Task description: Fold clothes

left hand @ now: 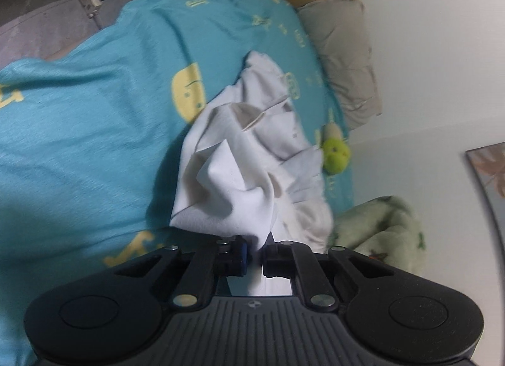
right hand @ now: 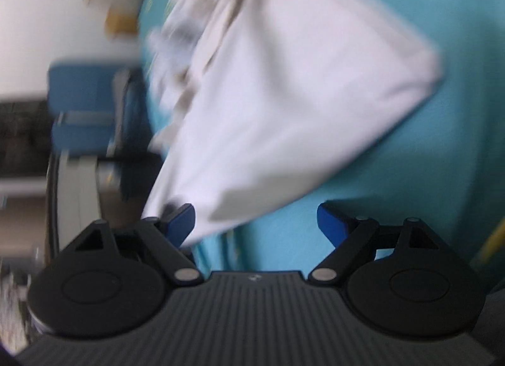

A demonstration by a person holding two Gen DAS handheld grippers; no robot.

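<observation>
We note the left gripper point(left hand: 256, 258) pinching a fold of soft, crumpled white garment point(left hand: 249, 164), which is heaped on the teal printed bedsheet point(left hand: 94, 120). A round green plush toy point(left hand: 336, 153) lies just beside it. The right gripper point(right hand: 255, 224) is spread wide, blurred cloth at its left finger.

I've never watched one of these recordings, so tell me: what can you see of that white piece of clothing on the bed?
The white garment looks like soft, thin cotton, crumpled into loose folds, with a collar-like opening visible. It lies on the teal blanket, partly lifted. The left gripper is shut on a bunched bit of it. In the blurred right wrist view a flatter part spreads out, its edge beside one blue fingertip of the open right gripper; whether they touch is unclear.
</observation>
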